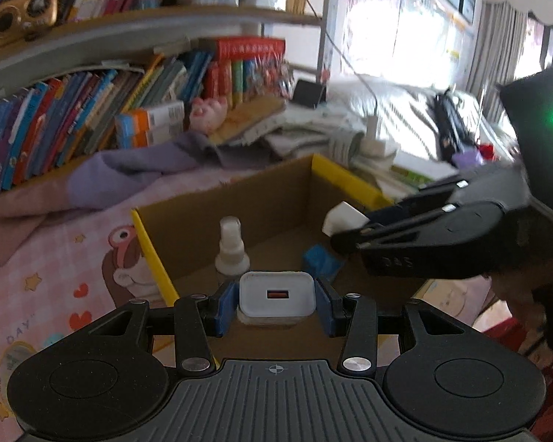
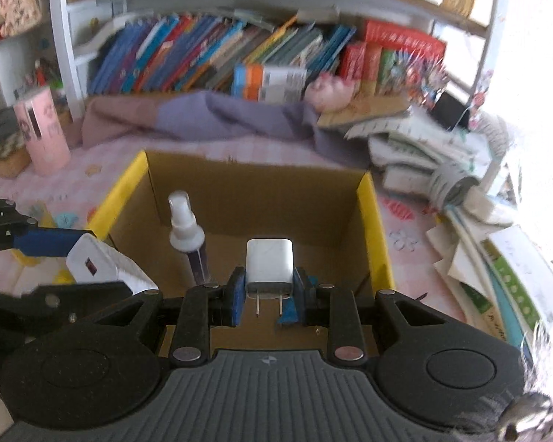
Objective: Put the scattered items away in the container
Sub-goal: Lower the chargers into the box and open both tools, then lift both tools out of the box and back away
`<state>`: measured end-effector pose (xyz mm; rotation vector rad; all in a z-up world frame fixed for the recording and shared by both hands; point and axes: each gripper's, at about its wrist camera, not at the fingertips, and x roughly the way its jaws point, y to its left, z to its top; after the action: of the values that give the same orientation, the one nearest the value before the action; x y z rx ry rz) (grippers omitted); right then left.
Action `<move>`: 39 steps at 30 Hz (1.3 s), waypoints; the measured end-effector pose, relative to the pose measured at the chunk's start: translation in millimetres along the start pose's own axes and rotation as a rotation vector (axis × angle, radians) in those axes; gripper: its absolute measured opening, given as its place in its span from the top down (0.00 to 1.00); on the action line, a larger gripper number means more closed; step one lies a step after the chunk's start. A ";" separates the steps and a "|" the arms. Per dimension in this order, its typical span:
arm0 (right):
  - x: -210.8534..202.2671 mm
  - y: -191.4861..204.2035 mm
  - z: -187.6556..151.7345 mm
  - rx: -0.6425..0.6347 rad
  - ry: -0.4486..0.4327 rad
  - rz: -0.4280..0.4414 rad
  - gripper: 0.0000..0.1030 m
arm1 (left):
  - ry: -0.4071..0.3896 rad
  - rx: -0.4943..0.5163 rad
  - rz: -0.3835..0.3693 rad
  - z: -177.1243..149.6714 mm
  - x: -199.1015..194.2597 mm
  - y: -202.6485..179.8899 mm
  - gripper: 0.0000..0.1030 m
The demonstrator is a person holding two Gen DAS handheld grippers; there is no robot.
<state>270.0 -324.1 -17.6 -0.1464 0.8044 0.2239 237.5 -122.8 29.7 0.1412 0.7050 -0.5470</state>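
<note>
An open cardboard box (image 1: 276,184) with yellow flap edges stands on the pink cloth; it also shows in the right wrist view (image 2: 254,191). A small spray bottle (image 1: 232,250) stands inside it, also seen in the right wrist view (image 2: 186,235). My left gripper (image 1: 275,300) is shut on a white USB charger (image 1: 276,294) over the box's near edge. My right gripper (image 2: 269,287) is shut on a white plug adapter (image 2: 270,261), prongs toward the camera, over the box. Each gripper shows in the other's view: the right one (image 1: 350,228), the left one (image 2: 92,269).
A bookshelf (image 2: 221,55) with books runs along the back. A purple cloth (image 2: 210,118) lies behind the box. A pink cylinder (image 2: 42,129) stands at back left. Stacked papers and books (image 2: 479,202) lie to the right. A blue object (image 1: 320,261) lies inside the box.
</note>
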 end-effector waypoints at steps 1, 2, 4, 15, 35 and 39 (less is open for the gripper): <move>5.9 0.4 -0.4 -0.007 0.017 0.006 0.76 | 0.011 0.007 0.002 -1.6 3.2 -1.2 0.57; 11.1 1.0 -1.2 -0.013 0.032 0.012 0.76 | 0.020 0.012 0.002 -2.9 6.0 -2.5 0.57; 22.2 3.2 -3.1 -0.028 0.071 0.028 0.76 | 0.039 0.019 0.005 -5.5 10.9 -5.1 0.57; 53.9 11.8 -8.0 -0.107 0.221 0.102 0.76 | 0.095 -0.022 0.001 -18.7 18.9 -7.9 0.57; 57.5 10.3 -19.8 -0.070 0.224 0.099 0.75 | 0.060 -0.024 0.079 -26.8 9.0 -12.2 0.48; 47.2 9.8 -19.3 -0.053 0.180 0.094 0.71 | 0.028 -0.038 0.084 -27.3 0.7 -11.5 0.41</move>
<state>285.8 -312.1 -65.5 -0.1810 0.9862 0.3248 216.2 -124.6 9.2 0.1429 0.7330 -0.4515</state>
